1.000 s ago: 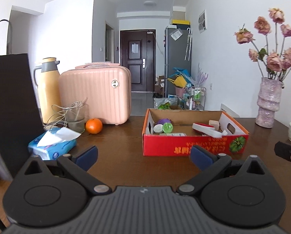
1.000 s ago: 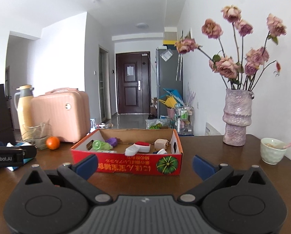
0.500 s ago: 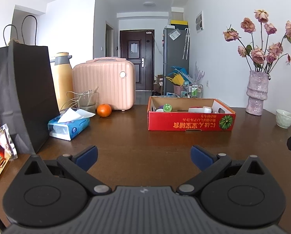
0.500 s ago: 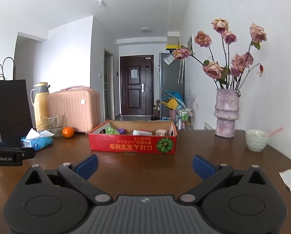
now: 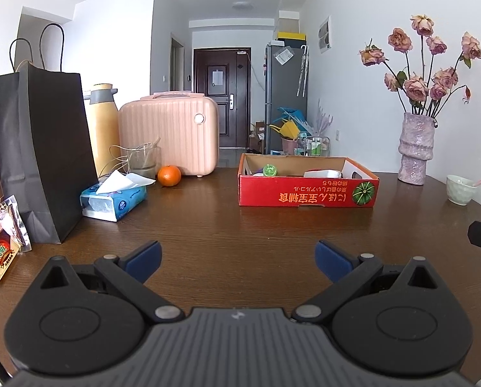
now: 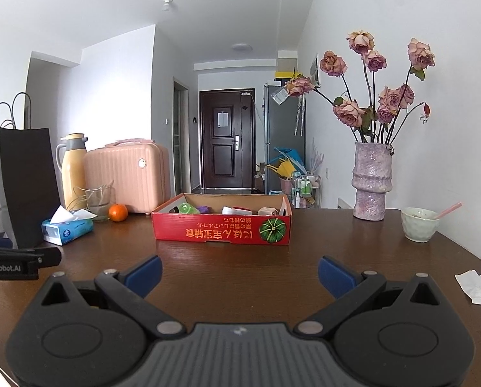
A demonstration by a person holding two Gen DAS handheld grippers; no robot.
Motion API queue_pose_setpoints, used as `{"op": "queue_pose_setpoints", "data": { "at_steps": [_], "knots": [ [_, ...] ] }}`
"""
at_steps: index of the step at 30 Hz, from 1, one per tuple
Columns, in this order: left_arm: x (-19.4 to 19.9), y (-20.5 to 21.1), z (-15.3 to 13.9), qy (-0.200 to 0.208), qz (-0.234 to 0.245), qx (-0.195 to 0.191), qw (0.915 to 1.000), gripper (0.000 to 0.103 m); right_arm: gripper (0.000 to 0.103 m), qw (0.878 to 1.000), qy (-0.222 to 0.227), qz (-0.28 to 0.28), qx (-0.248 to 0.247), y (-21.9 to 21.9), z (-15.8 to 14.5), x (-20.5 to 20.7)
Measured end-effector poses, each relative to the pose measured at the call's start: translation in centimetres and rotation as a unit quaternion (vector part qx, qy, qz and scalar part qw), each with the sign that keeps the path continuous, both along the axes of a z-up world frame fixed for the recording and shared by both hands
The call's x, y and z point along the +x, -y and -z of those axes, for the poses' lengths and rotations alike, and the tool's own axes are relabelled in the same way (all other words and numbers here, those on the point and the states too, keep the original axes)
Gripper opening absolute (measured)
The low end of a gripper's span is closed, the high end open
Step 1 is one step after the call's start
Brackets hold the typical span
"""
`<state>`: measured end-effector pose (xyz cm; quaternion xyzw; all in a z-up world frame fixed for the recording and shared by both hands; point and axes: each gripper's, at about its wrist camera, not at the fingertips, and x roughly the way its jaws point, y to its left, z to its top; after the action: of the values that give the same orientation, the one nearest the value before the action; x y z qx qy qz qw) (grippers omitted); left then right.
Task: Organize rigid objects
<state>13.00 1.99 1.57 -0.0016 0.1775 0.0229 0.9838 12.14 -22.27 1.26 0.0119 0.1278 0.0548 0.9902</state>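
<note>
A red cardboard box (image 5: 308, 193) (image 6: 222, 230) stands on the dark wooden table (image 5: 240, 232) and holds several small items: a green round one (image 5: 270, 170), a white one (image 5: 322, 173), a purple one (image 6: 203, 208) and a beige one (image 6: 267, 211). My left gripper (image 5: 237, 259) is open and empty, well short of the box. My right gripper (image 6: 238, 274) is open and empty, also short of the box. The left gripper's side shows at the left edge of the right wrist view (image 6: 18, 262).
A tissue pack (image 5: 113, 198), an orange (image 5: 169, 175), a glass (image 5: 143, 161), a yellow thermos (image 5: 103, 129), a pink case (image 5: 169, 137) and a black paper bag (image 5: 43, 148) stand left. A vase of roses (image 6: 370, 180), a cup (image 6: 419, 224) and crumpled paper (image 6: 478, 287) are right.
Both grippers have pulled back from the box, which now looks smaller and farther. Both stayed open and empty.
</note>
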Motion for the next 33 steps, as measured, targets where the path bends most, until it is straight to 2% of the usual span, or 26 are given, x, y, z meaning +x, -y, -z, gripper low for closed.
{"op": "queue_pose_setpoints", "data": {
  "at_steps": [33],
  "knots": [
    [0.11,-0.04,0.33,-0.003,0.000,-0.002,1.0000,0.103,0.103,1.000,-0.001,-0.004,-0.003,-0.54,0.08,-0.01]
  ]
}}
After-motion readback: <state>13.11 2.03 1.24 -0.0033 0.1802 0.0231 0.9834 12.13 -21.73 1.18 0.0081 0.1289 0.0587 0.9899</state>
